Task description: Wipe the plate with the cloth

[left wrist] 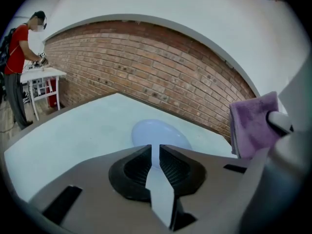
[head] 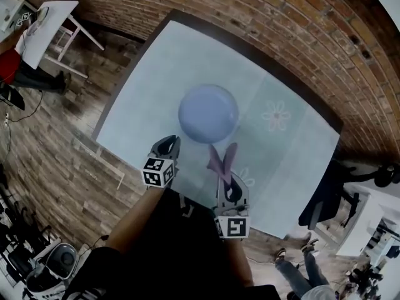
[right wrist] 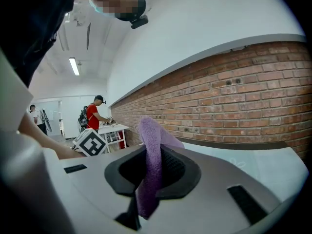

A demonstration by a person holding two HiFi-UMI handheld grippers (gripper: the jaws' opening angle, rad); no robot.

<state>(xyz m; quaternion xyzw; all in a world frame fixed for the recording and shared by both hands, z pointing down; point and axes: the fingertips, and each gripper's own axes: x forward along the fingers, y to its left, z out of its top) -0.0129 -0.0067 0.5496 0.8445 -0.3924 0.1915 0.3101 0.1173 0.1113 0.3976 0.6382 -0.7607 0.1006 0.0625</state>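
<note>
A pale blue plate (head: 208,113) lies near the middle of the light table (head: 156,74); it also shows in the left gripper view as a plate (left wrist: 156,132) just beyond the jaws. My left gripper (head: 170,144) hovers at the plate's near left edge, jaws nearly together with nothing between them. My right gripper (head: 227,181) is shut on a purple cloth (head: 221,159), which sticks up out of the jaws toward the plate's near edge. The cloth (right wrist: 151,155) fills the jaw gap in the right gripper view and appears as a cloth (left wrist: 253,123) at the right of the left gripper view.
A brick wall (head: 300,36) borders the table's far and right sides. A flower print (head: 275,115) marks the table right of the plate. A person in red (left wrist: 19,57) works at a white table (left wrist: 41,74) far left. Wooden floor (head: 56,142) lies left.
</note>
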